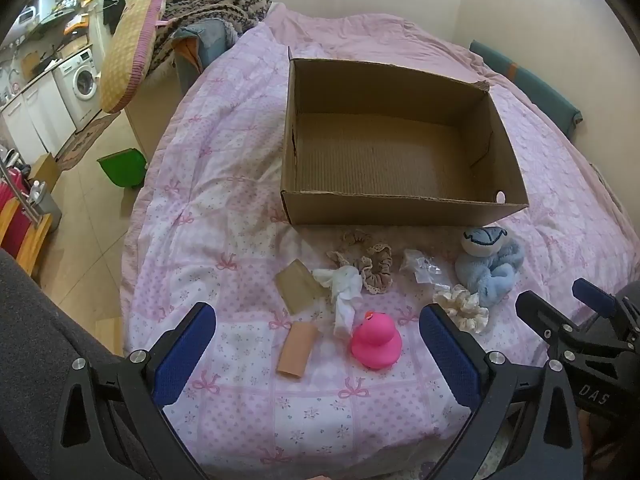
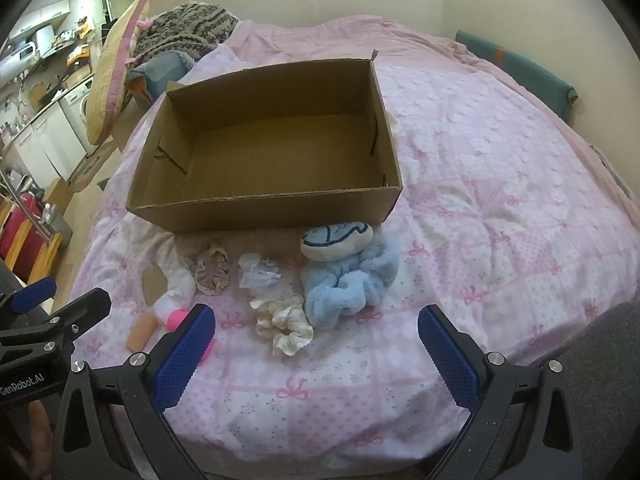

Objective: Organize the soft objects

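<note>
An empty open cardboard box (image 1: pixel 400 208) (image 2: pixel 256 216) sits on the pink bed. In front of it lie a pink rubber duck (image 1: pixel 376 340) (image 2: pixel 176 318), a white cloth (image 1: pixel 344 288), a beige scrunchie (image 1: pixel 374 266) (image 2: pixel 210 268), a cream scrunchie (image 1: pixel 464 306) (image 2: pixel 286 326), a blue plush (image 1: pixel 488 264) (image 2: pixel 348 276) and a clear plastic bag (image 1: pixel 422 266) (image 2: pixel 258 272). My left gripper (image 1: pixel 316 320) is open and empty, just short of the duck. My right gripper (image 2: pixel 316 320) is open and empty, just short of the cream scrunchie.
A tan tube (image 1: pixel 298 350) (image 2: pixel 140 334) and a cardboard piece (image 1: pixel 298 286) lie left of the duck. The bed's left edge drops to a floor with a green bin (image 1: pixel 122 168). Pillows and a knitted blanket (image 1: pixel 208 4) are at the far left.
</note>
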A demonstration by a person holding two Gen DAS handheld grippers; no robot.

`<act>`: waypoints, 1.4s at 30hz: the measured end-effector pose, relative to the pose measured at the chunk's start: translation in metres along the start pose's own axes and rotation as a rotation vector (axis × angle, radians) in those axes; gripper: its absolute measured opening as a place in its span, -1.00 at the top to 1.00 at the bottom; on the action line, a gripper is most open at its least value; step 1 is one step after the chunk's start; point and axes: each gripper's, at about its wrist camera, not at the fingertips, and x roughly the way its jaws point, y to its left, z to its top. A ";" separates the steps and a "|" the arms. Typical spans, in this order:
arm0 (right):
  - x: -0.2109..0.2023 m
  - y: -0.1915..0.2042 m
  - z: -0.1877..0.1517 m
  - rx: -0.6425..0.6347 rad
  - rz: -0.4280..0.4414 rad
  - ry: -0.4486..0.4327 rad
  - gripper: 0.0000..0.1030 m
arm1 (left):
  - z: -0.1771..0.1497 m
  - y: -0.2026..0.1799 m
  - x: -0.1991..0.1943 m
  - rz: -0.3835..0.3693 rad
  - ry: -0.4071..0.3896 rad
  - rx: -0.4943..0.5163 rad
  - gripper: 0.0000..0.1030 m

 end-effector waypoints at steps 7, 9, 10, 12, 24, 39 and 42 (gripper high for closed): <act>0.000 0.000 0.000 -0.002 -0.001 -0.001 -1.00 | 0.000 0.000 0.000 0.000 0.000 -0.001 -0.98; 0.000 0.000 0.000 -0.002 -0.001 -0.001 -1.00 | 0.000 0.000 0.000 0.000 0.000 0.000 -0.98; 0.000 0.000 0.000 -0.002 -0.001 -0.001 -1.00 | 0.000 0.000 0.000 0.001 0.000 0.000 -0.98; 0.000 0.001 0.000 -0.001 -0.002 -0.001 -1.00 | 0.000 0.000 0.000 0.000 0.000 0.000 -0.98; 0.000 0.001 0.000 0.000 -0.004 -0.001 -1.00 | 0.000 0.000 0.000 0.001 0.003 0.000 -0.98; 0.000 0.002 -0.001 -0.003 -0.005 0.001 -1.00 | 0.000 0.006 -0.001 0.001 0.008 0.002 -0.98; 0.000 0.000 0.000 -0.002 -0.006 0.000 -1.00 | 0.000 0.005 -0.001 0.001 0.009 0.002 -0.98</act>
